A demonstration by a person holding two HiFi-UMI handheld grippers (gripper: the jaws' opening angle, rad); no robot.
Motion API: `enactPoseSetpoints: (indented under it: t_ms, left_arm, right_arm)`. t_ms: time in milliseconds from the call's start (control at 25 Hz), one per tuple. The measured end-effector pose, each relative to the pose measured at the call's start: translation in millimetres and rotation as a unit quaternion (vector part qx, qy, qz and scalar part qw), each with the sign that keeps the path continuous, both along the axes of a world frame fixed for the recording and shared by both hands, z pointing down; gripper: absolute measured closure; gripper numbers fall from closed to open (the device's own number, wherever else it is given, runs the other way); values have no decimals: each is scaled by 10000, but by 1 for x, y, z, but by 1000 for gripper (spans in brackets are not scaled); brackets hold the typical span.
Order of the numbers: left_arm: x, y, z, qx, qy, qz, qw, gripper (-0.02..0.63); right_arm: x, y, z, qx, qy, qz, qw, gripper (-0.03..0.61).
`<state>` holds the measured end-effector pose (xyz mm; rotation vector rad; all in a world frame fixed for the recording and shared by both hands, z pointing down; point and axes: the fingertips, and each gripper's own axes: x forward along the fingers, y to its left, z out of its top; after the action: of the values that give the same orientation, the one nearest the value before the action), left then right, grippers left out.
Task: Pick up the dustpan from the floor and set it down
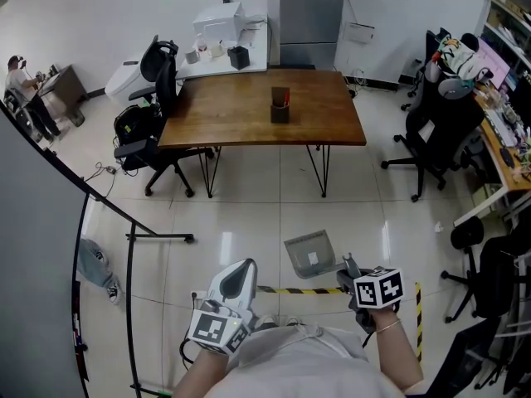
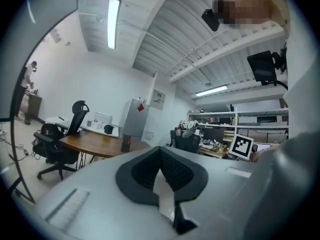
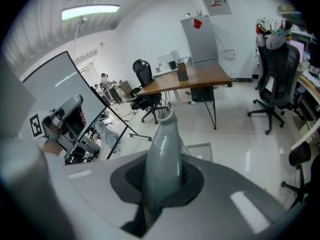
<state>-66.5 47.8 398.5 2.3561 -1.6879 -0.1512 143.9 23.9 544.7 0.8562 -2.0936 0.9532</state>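
The grey dustpan (image 1: 311,254) with a white label hangs tilted just in front of me, over the pale tiled floor. Its long grey handle (image 3: 164,149) runs up between the jaws of my right gripper (image 1: 347,272), which is shut on it and points steeply down. In the right gripper view the pan (image 3: 202,151) shows beyond the handle, below the right gripper (image 3: 161,186). I cannot tell whether the pan's edge touches the floor. My left gripper (image 1: 239,276) is held level at my left, shut with nothing in it; in its own view the left gripper (image 2: 162,176) faces the room.
A wooden table (image 1: 332,114) with a dark pen holder (image 1: 280,106) stands ahead. Black office chairs sit at its left (image 1: 153,131) and right (image 1: 436,131). Yellow-black tape (image 1: 303,291) crosses the floor near my feet. A black wheeled frame (image 1: 133,239) stands left; a cluttered desk (image 1: 506,152) lines the right.
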Motion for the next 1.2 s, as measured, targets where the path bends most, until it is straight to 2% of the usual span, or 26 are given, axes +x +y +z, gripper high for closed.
enactPoseSetpoints:
  t_ms: [520, 760, 1000, 1200]
  left_arm:
    - [4, -8, 4, -5, -101, -169, 9998, 600]
    - [0, -21, 17, -269, -181, -248, 9992, 600]
    - [-29, -79, 44, -567, -103, -66, 9983, 600]
    - [-66, -145, 38, -402, -36, 230, 9989, 600]
  right_arm:
    - [-9, -11, 13, -127, -88, -260, 9995, 565]
    - [-18, -36, 36, -215, -28, -399, 9990, 565]
    - [-44, -87, 67, -470, 3, -133, 9988, 568]
    - [-72, -138, 90, -689, 2, 331, 9971, 568]
